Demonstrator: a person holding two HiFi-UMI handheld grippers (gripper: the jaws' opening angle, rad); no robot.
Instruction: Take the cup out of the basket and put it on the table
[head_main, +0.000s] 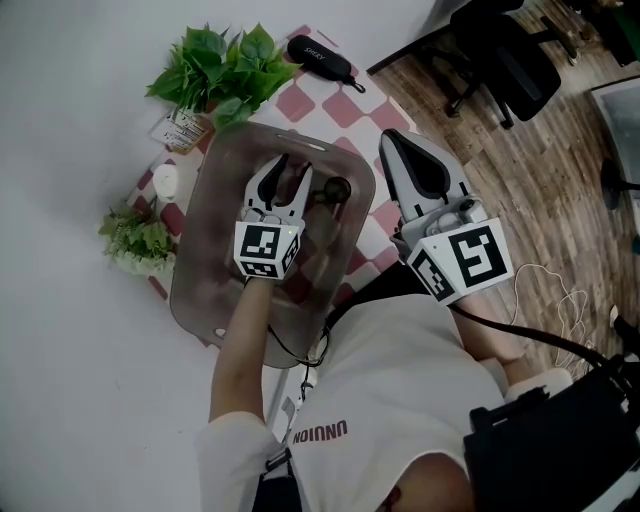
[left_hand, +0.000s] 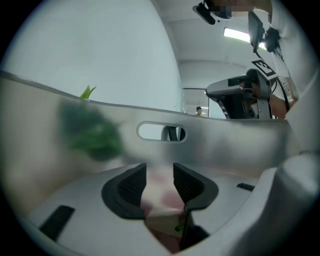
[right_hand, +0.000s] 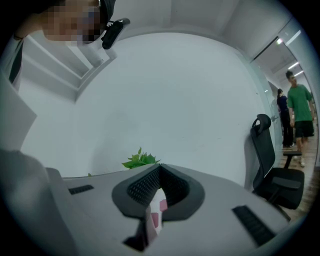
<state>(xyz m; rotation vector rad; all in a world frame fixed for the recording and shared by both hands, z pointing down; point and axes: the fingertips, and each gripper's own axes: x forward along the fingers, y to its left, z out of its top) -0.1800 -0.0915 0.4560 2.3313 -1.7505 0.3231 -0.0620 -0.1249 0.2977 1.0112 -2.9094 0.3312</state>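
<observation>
We hold the left gripper (head_main: 290, 175) out ahead on a bare, near-straight left forearm (head_main: 245, 335), nose pointing forward and down. Its jaws stand apart, with nothing pressed between the pads. The right gripper (head_main: 394, 140) sits just to the right of it, pointing the same way, jaw tips together and empty. Its marker cube (head_main: 465, 260) hides most of the right arm.

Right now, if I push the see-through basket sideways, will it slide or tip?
The basket looks like thin translucent plastic, so it is probably light and slightly flexible. It sits broad-based on the checkered cloth, so it would likely slide rather than tip.
</observation>
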